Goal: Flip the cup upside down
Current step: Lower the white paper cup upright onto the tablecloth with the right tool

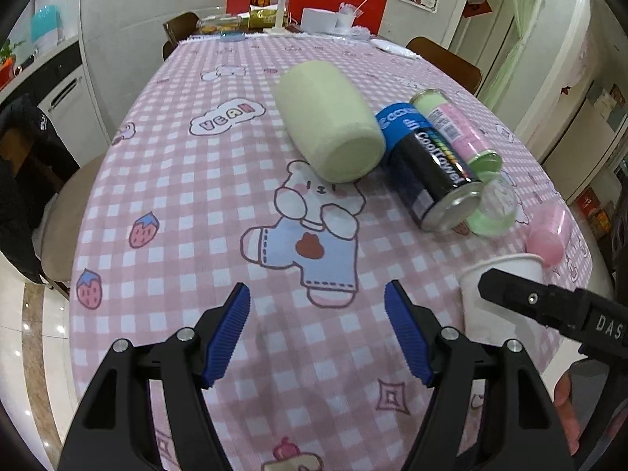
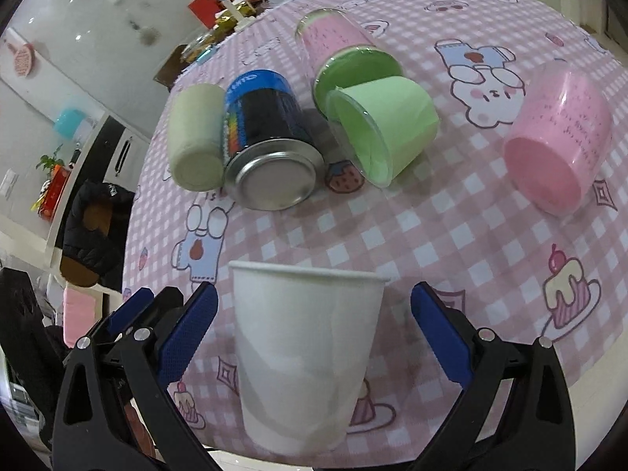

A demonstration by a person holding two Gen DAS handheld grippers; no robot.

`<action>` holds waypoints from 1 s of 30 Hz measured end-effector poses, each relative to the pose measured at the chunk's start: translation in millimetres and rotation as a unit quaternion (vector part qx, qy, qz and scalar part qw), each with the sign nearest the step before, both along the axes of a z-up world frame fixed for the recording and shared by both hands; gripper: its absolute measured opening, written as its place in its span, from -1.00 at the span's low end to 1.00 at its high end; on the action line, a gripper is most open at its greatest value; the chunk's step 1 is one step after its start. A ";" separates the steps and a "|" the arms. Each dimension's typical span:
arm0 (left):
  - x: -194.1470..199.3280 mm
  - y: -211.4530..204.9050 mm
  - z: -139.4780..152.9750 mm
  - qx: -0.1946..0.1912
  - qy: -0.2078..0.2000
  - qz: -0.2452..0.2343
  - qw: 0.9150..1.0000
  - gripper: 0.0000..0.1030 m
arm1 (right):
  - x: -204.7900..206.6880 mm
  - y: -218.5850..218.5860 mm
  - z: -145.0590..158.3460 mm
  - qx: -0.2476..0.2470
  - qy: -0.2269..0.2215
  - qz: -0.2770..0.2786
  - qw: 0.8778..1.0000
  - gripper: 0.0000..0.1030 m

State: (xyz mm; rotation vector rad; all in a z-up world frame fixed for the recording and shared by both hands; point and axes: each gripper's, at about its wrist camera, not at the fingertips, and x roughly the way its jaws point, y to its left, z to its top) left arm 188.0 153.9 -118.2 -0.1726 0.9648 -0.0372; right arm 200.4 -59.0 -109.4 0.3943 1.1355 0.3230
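A white paper cup [image 2: 302, 357] stands upright, mouth up, near the table's front edge. My right gripper [image 2: 314, 310] is open, its blue pads on either side of the cup with gaps on both sides. In the left wrist view the cup [image 1: 490, 298] shows at the lower right, partly behind a black finger [image 1: 526, 298] of the right gripper. My left gripper [image 1: 317, 306] is open and empty above the pink checked tablecloth [image 1: 196, 212], to the left of the cup.
Lying on their sides beyond the cup are a pale cream cup [image 1: 329, 125], a black and blue can [image 2: 271, 145], a pink tube with a green lid [image 2: 341, 51], a green cup [image 2: 384, 125] and a pink cup [image 2: 557, 149]. Chairs and clutter stand at the far end.
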 end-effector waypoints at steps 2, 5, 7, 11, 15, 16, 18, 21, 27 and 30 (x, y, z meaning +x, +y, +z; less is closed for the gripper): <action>4.0 0.9 -2.0 -0.002 0.000 -0.004 1.000 0.36 | 2.3 4.3 -1.7 -0.008 0.001 0.008 1.000 0.79; 9.9 -1.3 -5.5 -0.002 0.004 -0.012 1.000 0.36 | 1.4 8.8 0.1 -0.039 -0.006 0.006 0.999 0.34; 12.9 -3.7 -6.5 -0.005 0.004 -0.020 1.000 0.36 | 1.6 7.8 0.2 -0.039 -0.004 0.007 0.999 0.34; 15.5 -14.1 -6.1 -0.008 0.001 -0.042 0.999 0.36 | -3.3 5.7 12.7 -0.064 -0.047 -0.003 0.997 0.34; 14.6 -23.7 -2.6 0.000 -0.006 -0.050 0.999 0.36 | -11.9 3.3 33.6 -0.102 -0.128 -0.018 0.986 0.27; 13.8 -25.0 -0.7 -0.002 -0.009 -0.051 0.999 0.36 | -13.7 3.0 37.7 -0.108 -0.145 -0.018 0.983 0.27; 13.6 -26.0 1.9 -0.006 -0.013 -0.049 0.999 0.36 | -14.5 4.1 40.8 -0.125 -0.169 -0.018 0.977 0.27; 14.7 -29.1 4.4 -0.002 -0.015 -0.045 0.999 0.36 | -16.1 7.0 44.5 -0.147 -0.199 -0.015 0.969 0.27; 12.3 -28.7 11.1 -0.001 -0.030 -0.036 0.999 0.36 | -21.5 16.4 48.6 -0.174 -0.285 0.007 0.943 0.27; 11.6 -29.6 8.9 0.005 -0.029 -0.035 0.999 0.36 | -23.6 15.1 38.8 -0.173 -0.293 0.011 0.940 0.28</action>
